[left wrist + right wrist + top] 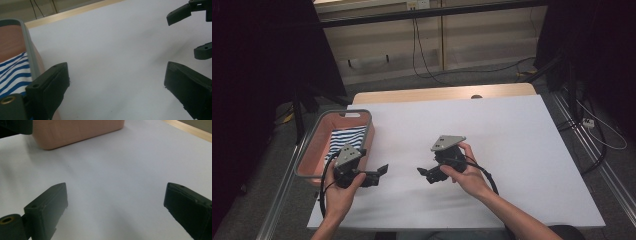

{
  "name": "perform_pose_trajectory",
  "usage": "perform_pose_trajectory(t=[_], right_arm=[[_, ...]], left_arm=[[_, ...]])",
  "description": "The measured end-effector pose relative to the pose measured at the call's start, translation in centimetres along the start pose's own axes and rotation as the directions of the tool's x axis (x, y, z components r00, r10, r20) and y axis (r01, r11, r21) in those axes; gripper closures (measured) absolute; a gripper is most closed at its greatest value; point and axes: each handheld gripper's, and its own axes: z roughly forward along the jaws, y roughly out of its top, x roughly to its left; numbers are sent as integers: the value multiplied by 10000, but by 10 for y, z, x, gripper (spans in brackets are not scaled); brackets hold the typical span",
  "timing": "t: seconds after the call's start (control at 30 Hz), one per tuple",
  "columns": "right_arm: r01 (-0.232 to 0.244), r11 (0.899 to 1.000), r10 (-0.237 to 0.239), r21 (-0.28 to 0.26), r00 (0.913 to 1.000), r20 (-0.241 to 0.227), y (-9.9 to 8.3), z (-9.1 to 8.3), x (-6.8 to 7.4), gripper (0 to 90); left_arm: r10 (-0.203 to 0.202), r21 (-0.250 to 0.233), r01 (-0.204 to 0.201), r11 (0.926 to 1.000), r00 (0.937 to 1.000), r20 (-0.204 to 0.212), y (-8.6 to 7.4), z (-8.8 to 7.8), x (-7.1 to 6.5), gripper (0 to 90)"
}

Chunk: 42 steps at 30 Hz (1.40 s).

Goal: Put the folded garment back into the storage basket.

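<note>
Just left of the left gripper (383,170) sits the pink basket (310,145) with the striped cloth (346,140) inside, running near to far. Both grippers hold their jaws wide and empty; the right gripper (422,172) is well apart from it, so the left one is nearer.

Probably a lab: white-covered table (512,140), dark stands (299,107), trailing floor cables (427,65).
</note>
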Motion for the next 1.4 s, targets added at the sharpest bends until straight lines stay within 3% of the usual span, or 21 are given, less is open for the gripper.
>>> perform_pose_trajectory(t=[0.2, 0.6, 0.9, 1.4], right_arm=[[-158, 9998, 154, 122, 9993, 333, -14, -10, -6, 47], [-425, 9985, 399, 357, 9969, 683, -41, -29, -12, 52], [-713, 9968, 666, 353, 9906, 1196, -59, -45, -17, 53], [-1411, 9899, 1354, 100, 9658, 2212, -88, -83, -30, 57]], left_arm=[[16, 150, -24, 9999, 9986, 534, -5, 13, -12, 62], [132, 604, -175, 9980, 9974, 715, -19, 25, -20, 62], [11, 562, -59, 9984, 9964, 845, -22, 32, -20, 62], [139, 898, -228, 9957, 9950, 987, -29, 41, -22, 61]])
